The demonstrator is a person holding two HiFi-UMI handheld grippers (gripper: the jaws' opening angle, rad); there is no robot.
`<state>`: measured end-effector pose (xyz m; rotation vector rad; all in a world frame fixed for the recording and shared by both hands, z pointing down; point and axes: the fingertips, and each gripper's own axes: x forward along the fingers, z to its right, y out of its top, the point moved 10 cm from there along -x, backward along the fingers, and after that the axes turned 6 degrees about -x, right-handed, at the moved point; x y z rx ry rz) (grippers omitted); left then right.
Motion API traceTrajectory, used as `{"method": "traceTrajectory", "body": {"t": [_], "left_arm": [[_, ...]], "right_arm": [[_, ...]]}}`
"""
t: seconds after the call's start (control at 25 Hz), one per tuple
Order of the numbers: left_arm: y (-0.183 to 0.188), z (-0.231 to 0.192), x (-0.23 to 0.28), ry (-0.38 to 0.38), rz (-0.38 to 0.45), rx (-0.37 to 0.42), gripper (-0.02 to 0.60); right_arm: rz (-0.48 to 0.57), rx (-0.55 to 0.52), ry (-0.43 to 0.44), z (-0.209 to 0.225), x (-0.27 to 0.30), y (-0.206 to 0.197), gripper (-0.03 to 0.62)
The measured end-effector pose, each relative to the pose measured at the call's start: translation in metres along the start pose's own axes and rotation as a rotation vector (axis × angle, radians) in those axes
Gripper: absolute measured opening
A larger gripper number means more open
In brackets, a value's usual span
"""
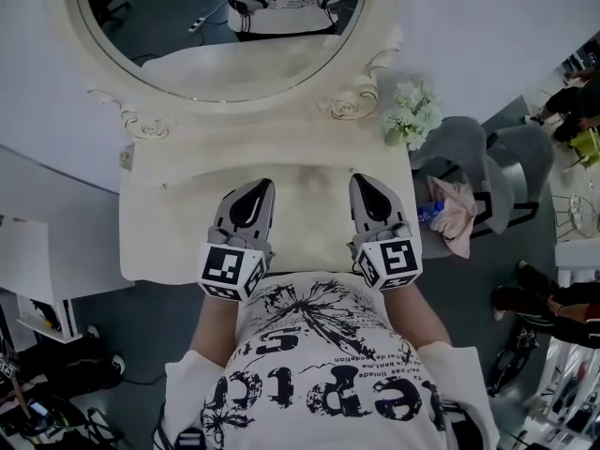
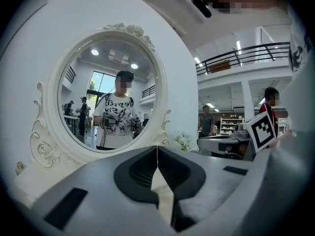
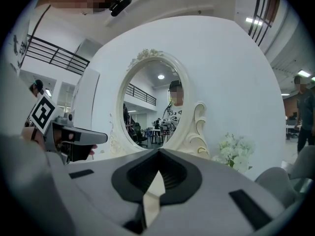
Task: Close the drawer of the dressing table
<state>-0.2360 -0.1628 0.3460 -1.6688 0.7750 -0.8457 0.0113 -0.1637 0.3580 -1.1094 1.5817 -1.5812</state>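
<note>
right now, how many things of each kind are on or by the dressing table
grippers: 2 (left gripper, right gripper)
mirror: 1
flower bunch: 1
pink cloth: 1
total: 5

cream dressing table (image 1: 150, 214) bearing mirror (image 1: 187, 59), white flowers (image 1: 411, 112)

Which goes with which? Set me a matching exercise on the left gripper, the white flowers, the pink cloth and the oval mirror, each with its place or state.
1 left gripper
2 white flowers
3 pink cloth
4 oval mirror

a lies on the grey chair
b beside the mirror's frame, at its right in the head view
c jaws shut, empty, above the dressing table
d reflects the person's printed shirt

Pairs: 1-c, 2-b, 3-a, 4-d
</note>
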Motion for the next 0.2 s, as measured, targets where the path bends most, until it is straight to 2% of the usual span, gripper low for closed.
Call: {"method": "traceTrajectory", "body": {"t": [0.2], "left_arm": [[-0.0006,0.0000,0.0001,-0.006,-0.001,0.000,0.020]], "right_arm": [[0.013,-0.004,0.006,-0.0014,0.0013,0.0009,0.017]]}}
